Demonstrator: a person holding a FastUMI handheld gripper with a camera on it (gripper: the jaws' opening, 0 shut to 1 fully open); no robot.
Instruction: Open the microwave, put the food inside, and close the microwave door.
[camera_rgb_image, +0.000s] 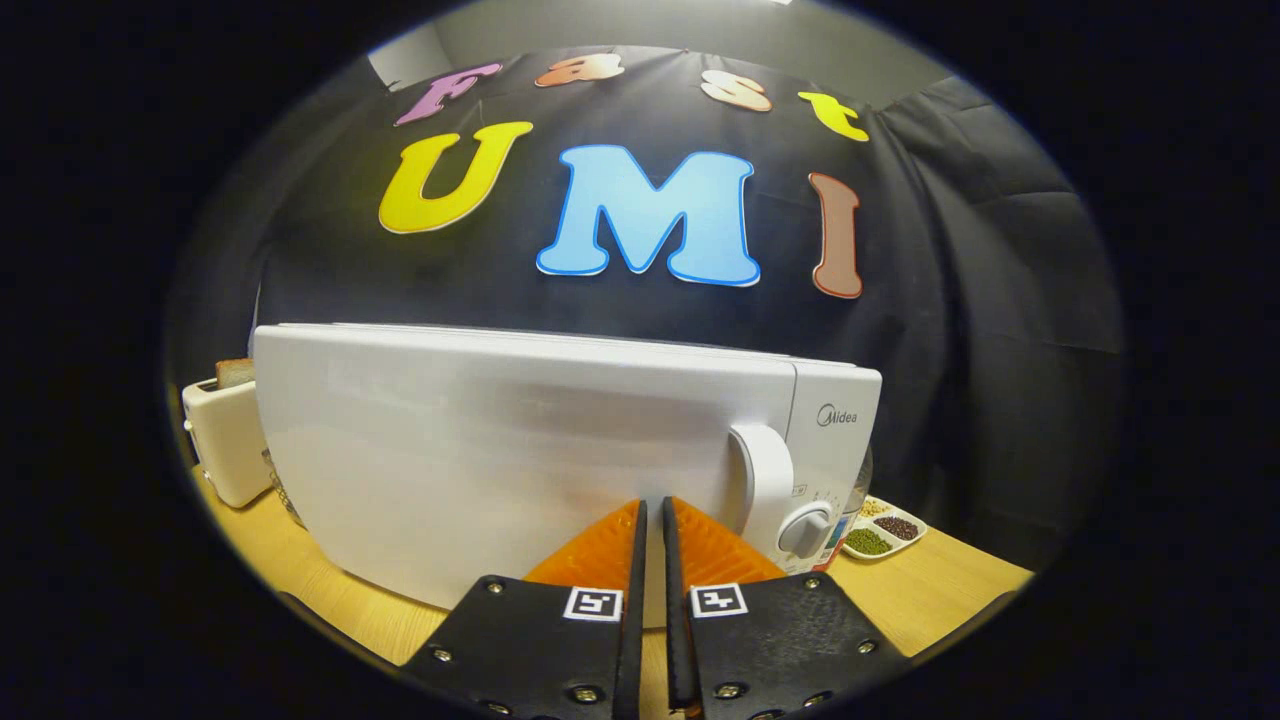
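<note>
Microwave: large white box-shaped microwave oven on the light wooden table, door closed, standing just ahead of the fingers.
Door handle: white curved vertical handle at the right edge of the microwave door, just left of the control panel.
Knob: round grey-white dial low on the microwave's control panel, just right of the handle.
Gripper: two-finger gripper with fingers brought close together, only a thin gap between them, nothing held; tips pointing at the lower part of the microwave door, left of the handle. Touching the door or not: cannot tell.
Toaster: cream-white toaster with a brown slice of bread sticking up, just left of the microwave.
Dish: small white divided dish with green, dark and pale grains, right of the microwave, partly behind its corner.
Food for the task: cannot tell which item it is.
</note>
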